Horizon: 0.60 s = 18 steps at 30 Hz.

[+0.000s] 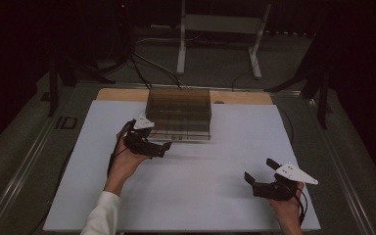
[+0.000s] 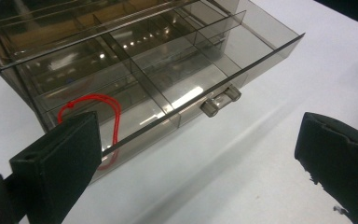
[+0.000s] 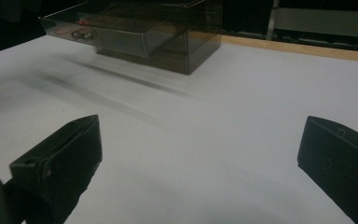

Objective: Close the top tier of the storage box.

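Left gripper view: drawer ahead of gaping left tool.

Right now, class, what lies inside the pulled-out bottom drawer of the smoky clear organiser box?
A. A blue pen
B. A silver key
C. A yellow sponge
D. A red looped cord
D: the left gripper view shows a red looped cord lying in a front compartment of the open drawer, close beside the left gripper, whose jaws stand wide apart and hold nothing.
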Available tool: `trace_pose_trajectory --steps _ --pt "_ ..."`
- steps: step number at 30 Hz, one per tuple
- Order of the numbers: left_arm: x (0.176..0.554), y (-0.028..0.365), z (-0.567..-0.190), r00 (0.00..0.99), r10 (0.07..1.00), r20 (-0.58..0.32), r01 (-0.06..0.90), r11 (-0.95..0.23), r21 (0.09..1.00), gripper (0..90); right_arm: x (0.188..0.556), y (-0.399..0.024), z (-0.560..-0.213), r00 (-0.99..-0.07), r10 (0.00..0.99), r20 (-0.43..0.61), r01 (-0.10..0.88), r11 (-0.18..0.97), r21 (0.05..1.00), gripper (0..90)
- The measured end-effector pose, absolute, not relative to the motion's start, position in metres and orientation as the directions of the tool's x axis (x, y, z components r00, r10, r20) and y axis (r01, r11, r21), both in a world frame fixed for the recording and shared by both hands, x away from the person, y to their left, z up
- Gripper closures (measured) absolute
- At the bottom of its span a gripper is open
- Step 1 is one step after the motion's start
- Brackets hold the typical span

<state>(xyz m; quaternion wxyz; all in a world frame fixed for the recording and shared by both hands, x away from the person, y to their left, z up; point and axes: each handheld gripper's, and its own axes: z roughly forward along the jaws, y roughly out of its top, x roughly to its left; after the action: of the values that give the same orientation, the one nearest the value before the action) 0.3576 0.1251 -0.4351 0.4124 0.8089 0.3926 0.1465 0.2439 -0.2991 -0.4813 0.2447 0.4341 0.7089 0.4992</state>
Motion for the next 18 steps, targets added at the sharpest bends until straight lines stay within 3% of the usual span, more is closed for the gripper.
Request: trace_pose_trajectory --steps 6,7,8,11,12,14,16,17,18 --pt "0.356 0.121 -0.436 0.636 0.770 -0.055 0.516 -0.371 0.772 8.2 0.244 -0.299 -0.481 -0.504 0.860 0.085 0.370 0.125 0.921 0.0" --pt "0.356 0.121 -0.436 0.636 0.770 -0.054 0.517 -0.373 0.771 24.6 0.244 -0.299 -0.481 -0.504 0.860 0.086 0.371 0.125 0.920 0.0" --pt "0.356 0.121 -0.436 0.638 0.768 -0.058 0.519 -0.373 0.769 24.6 0.244 -0.299 -0.481 -0.504 0.860 0.086 0.371 0.125 0.920 0.0" --pt "0.356 0.120 -0.439 0.647 0.760 -0.061 0.519 -0.381 0.765 52.4 0.244 -0.299 -0.481 -0.505 0.859 0.085 0.370 0.126 0.920 0.0" --pt "0.357 0.119 -0.440 0.646 0.760 -0.064 0.523 -0.381 0.763 52.4 0.244 -0.299 -0.481 -0.505 0.859 0.085 0.370 0.126 0.920 0.0" --pt "0.357 0.118 -0.443 0.656 0.752 -0.069 0.521 -0.385 0.762 62.9 0.244 -0.299 -0.481 -0.504 0.859 0.087 0.372 0.124 0.920 0.0" --pt "0.357 0.115 -0.446 0.648 0.759 -0.061 0.524 -0.386 0.759 79.0 0.244 -0.299 -0.481 -0.505 0.859 0.085 0.370 0.126 0.921 0.0" --pt "0.358 0.115 -0.447 0.647 0.759 -0.064 0.524 -0.382 0.761 79.0 0.244 -0.299 -0.481 -0.505 0.859 0.085 0.370 0.126 0.921 0.0" --pt "0.358 0.115 -0.447 0.651 0.756 -0.068 0.525 -0.384 0.760 84.5 0.244 -0.299 -0.481 -0.504 0.859 0.086 0.370 0.125 0.920 0.0"
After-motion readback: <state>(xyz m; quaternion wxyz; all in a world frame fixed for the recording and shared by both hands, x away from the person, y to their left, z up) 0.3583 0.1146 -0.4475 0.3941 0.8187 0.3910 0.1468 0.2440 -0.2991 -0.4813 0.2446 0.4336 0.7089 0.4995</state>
